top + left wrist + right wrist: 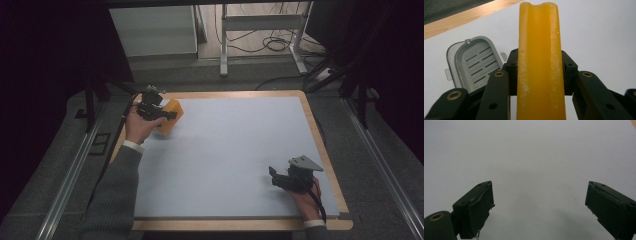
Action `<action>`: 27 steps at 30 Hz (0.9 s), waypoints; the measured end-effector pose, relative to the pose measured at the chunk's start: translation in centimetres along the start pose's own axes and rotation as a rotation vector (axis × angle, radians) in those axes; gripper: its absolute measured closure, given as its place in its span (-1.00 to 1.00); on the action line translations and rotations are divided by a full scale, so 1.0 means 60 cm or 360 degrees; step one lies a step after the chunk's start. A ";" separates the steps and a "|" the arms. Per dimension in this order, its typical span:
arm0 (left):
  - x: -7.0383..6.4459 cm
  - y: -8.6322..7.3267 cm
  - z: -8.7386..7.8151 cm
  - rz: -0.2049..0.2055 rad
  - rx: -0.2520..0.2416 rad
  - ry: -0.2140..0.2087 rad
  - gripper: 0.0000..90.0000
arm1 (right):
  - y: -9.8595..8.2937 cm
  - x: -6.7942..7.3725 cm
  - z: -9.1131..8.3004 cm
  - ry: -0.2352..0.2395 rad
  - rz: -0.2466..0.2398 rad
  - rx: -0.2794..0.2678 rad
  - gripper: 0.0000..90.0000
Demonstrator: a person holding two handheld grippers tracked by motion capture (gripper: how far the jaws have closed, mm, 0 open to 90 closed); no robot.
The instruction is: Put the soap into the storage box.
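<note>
Left tool (167,116) clamped on orange bar (539,62), narrow grip; may twist, miss grey slotted tray (476,63) beside it. Right tool (539,205) wide open, empty.

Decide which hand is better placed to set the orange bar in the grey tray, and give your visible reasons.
Left. Its tool is shut on the orange bar, with the grey tray just beside it. The right tool is open over bare mat, at the table's opposite side.

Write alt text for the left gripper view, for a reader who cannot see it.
The left gripper clamps an orange soap bar edge-on between its two black jaws, the bar rising up the middle of the picture. Behind it at left, a grey slotted soap dish lies on the pale mat, with the table's wooden edge beyond.
</note>
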State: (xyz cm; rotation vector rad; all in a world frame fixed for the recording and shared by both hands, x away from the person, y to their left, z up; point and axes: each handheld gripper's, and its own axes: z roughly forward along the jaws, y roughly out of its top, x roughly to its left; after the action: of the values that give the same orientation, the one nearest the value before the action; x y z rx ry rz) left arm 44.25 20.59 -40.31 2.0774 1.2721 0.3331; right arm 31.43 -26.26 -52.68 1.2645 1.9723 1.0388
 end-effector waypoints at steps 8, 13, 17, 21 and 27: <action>0.025 0.010 0.011 -0.0061 0.0005 0.0033 0.36 | 0.000 0.000 0.000 0.0002 0.0005 -0.0001 -0.82; 0.037 0.017 0.014 -0.0092 -0.0054 0.0065 0.36 | 0.000 -0.001 0.000 0.0001 0.0007 0.0001 -0.82; 0.044 0.023 0.018 -0.0109 -0.0046 0.0076 0.36 | 0.000 0.000 0.000 -0.0010 -0.0002 0.0000 -0.82; 0.060 0.028 0.028 -0.0151 -0.0031 0.0091 0.36 | 0.000 0.000 0.000 -0.0008 0.0001 0.0004 -0.82; 0.082 0.032 0.045 -0.0221 -0.0007 0.0115 0.36 | 0.000 0.000 0.000 -0.0008 0.0000 0.0002 -0.82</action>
State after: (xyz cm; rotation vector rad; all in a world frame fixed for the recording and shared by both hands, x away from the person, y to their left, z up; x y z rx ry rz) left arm 49.41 23.15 -41.69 1.9769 1.4486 0.3506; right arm 31.42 -26.24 -52.68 1.2664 1.9692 1.0337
